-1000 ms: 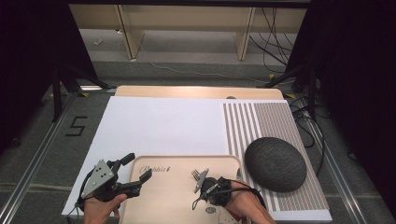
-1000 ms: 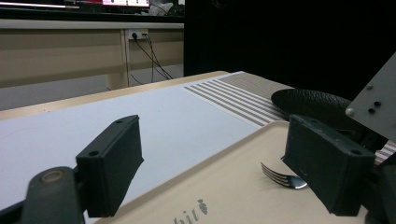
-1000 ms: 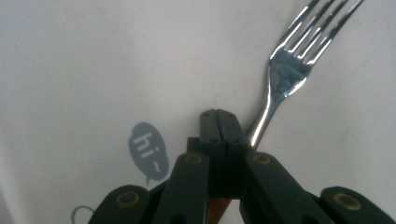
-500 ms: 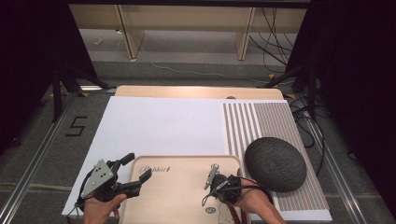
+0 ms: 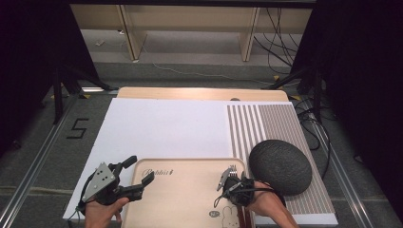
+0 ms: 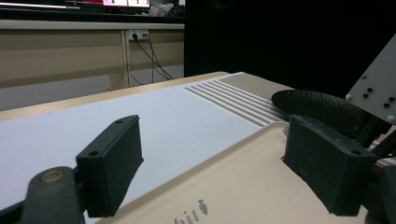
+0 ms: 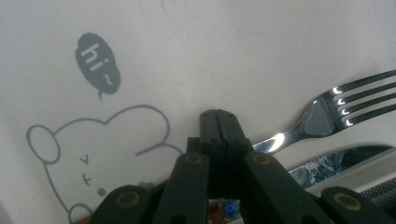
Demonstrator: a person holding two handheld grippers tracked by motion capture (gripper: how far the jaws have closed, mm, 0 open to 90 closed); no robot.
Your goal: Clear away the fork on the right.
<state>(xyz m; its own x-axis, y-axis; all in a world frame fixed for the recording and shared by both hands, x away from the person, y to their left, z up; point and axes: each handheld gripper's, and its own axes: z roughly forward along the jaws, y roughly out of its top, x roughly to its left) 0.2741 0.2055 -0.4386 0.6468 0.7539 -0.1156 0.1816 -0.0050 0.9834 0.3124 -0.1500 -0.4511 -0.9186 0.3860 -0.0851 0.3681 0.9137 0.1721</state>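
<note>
My right gripper (image 5: 227, 179) sits over the right end of the beige tray (image 5: 185, 199), and its jaws are pressed fully together on the handle of a fork (image 7: 322, 116). In the right gripper view the fork's tines reach out to the right above the tray floor, past the printed bear and its "hi~" bubble. Just beside the fork, along the tray's edge, lies a knife (image 7: 336, 161) with a speckled blade. Whether the fork's head touches the tray floor I cannot tell.

My left gripper (image 5: 138, 173) hovers at the tray's left end with its jaws spread wide, nothing between them; the left gripper view shows bare tray rim under the gap.

Off the tray's right corner a dark, rounded textured thing (image 5: 280, 166) rests on the striped mat (image 5: 271, 123), on the white surface (image 5: 161, 128).
</note>
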